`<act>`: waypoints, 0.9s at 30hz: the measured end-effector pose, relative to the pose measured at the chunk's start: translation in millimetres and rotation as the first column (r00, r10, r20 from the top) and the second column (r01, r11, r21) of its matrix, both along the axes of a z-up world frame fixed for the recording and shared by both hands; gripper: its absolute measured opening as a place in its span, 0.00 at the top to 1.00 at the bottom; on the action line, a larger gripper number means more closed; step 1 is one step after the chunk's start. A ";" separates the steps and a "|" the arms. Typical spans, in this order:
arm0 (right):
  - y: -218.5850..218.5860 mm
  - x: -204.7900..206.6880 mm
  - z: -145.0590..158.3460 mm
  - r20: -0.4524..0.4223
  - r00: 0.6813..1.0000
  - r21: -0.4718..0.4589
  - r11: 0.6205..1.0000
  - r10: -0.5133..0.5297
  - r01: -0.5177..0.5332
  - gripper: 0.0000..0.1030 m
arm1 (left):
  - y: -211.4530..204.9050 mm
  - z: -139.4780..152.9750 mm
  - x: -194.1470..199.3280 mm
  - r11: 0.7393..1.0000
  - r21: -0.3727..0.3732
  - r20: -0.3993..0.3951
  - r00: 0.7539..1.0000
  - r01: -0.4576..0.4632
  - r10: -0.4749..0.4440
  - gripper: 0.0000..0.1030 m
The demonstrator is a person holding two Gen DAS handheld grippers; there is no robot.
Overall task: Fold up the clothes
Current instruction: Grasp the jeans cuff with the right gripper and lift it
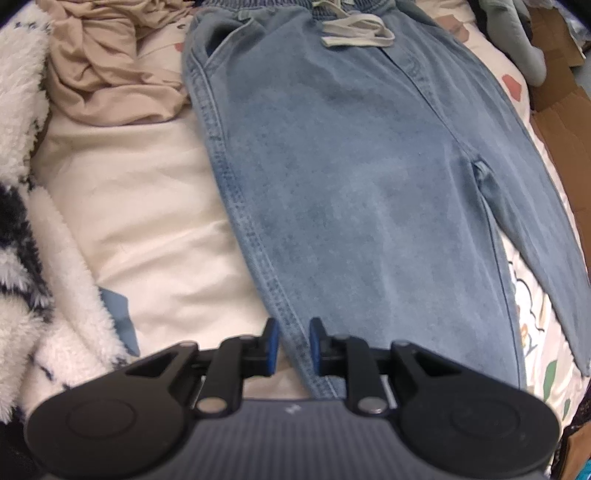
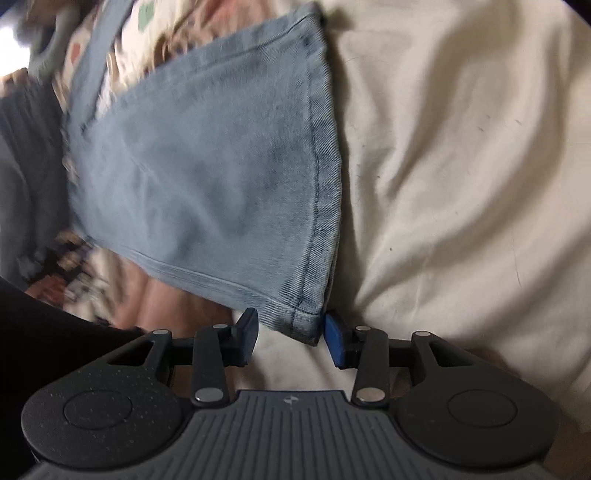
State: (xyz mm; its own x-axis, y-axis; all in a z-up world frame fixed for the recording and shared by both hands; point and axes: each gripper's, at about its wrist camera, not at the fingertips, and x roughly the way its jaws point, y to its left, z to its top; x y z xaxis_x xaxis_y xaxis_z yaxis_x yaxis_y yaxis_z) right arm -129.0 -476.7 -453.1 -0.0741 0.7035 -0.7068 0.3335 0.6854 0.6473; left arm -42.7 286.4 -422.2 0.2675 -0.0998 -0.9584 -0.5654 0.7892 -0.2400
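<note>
Light blue jeans [image 1: 351,177] lie flat on the bed, with the elastic waistband and white drawstring [image 1: 354,29] at the far end. My left gripper [image 1: 293,347] points down over the left side seam of the near leg. Its blue pads [image 1: 272,347] stand a narrow gap apart with the seam lying between them, not pinched. In the right wrist view, a jeans leg [image 2: 207,177] ends in a stitched hem [image 2: 325,184]. My right gripper [image 2: 291,339] is open, and the hem's near corner reaches in between its fingers without being pressed.
A crumpled beige garment [image 1: 110,70] lies at the far left, and a fluffy white and dark fleece [image 1: 26,221] runs along the left edge. The cream sheet [image 2: 461,166] is rumpled to the right of the hem. Cardboard boxes [image 1: 561,85] stand beyond the bed's right side.
</note>
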 end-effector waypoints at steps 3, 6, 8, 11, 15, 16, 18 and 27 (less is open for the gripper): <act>-11.2 -0.6 -2.0 -0.031 0.995 0.060 0.994 -0.090 0.092 0.60 | -0.7 0.5 0.1 1.000 -0.003 0.003 1.000 0.003 -0.003 0.82; -13.4 -0.6 -6.2 -0.059 0.989 0.096 0.985 -0.136 0.141 0.60 | -3.4 0.5 0.4 1.000 -0.008 0.005 1.000 0.013 -0.013 0.82; -11.5 -0.4 -9.4 -0.080 0.985 0.114 0.980 -0.153 0.161 0.60 | -4.2 -0.4 0.7 1.000 -0.011 0.003 1.000 0.017 -0.017 0.82; -4.1 -0.2 -16.5 -0.105 0.982 0.138 0.976 -0.155 0.169 0.60 | -4.0 -2.6 2.5 1.000 -0.011 0.000 1.000 0.016 -0.016 0.82; 3.9 3.0 -27.1 -0.121 0.982 0.108 0.982 -0.144 0.157 0.61 | -2.2 0.0 -2.7 1.000 -0.007 0.000 1.000 0.011 -0.011 0.82; 3.7 3.6 -28.8 -0.121 0.983 0.095 0.984 -0.142 0.154 0.65 | -2.1 -0.7 -2.1 1.000 -0.007 0.002 1.000 0.008 -0.008 0.82; 6.5 6.0 -27.6 -0.112 0.985 0.080 0.987 -0.131 0.140 0.81 | -1.6 -1.8 -1.3 1.000 -0.008 0.005 1.000 0.001 -0.001 0.82; 10.1 28.7 10.1 -0.005 0.998 0.061 0.996 -0.066 0.067 0.91 | 3.6 -9.2 2.9 0.999 -0.032 0.016 1.000 -0.024 0.024 0.82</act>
